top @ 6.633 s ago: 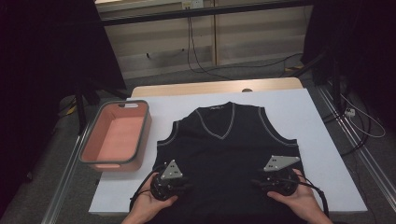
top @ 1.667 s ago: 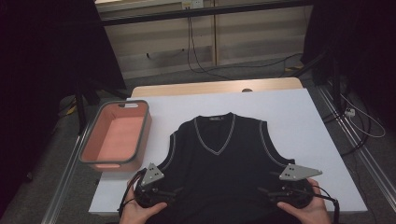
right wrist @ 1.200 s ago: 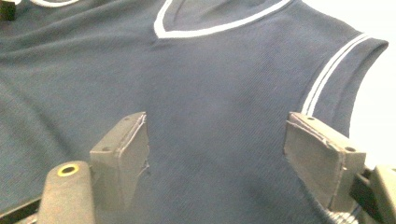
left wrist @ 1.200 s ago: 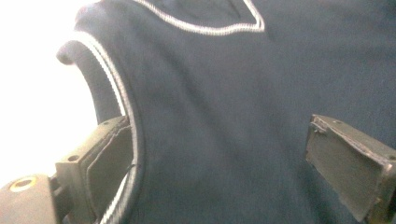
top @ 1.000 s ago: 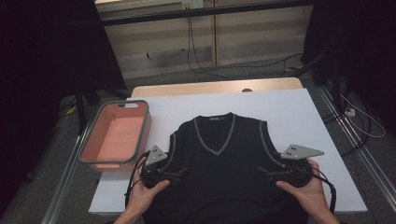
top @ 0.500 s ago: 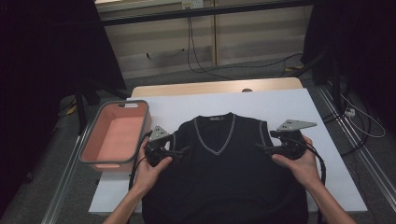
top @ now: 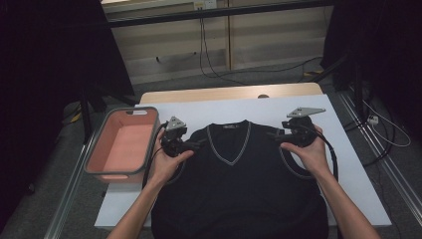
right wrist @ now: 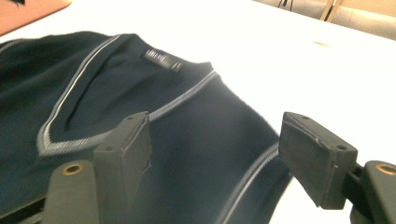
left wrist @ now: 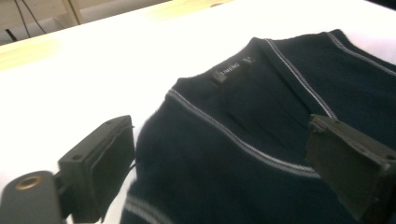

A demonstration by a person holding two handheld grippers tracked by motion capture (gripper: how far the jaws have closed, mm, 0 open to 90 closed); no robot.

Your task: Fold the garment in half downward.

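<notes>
Both pairs of jaws are standing apart with nothing between them: your left gripper (top: 195, 144) and right gripper (top: 276, 135) are hovering over the shoulders of the dark navy knit V-neck vest with grey trim (top: 239, 184), which is lying flat on the white table (top: 353, 164). It is looking soft, light and floppy, so you are likely best pinching each shoulder seam by the armhole trim.

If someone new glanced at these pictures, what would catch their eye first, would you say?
Most likely the dark sleeveless sweater with its pale V-neck trim, spread flat on the white table. Next, the two open grippers at its shoulders, the left gripper and the right gripper. Then the pink tub at the table's left edge.
</notes>
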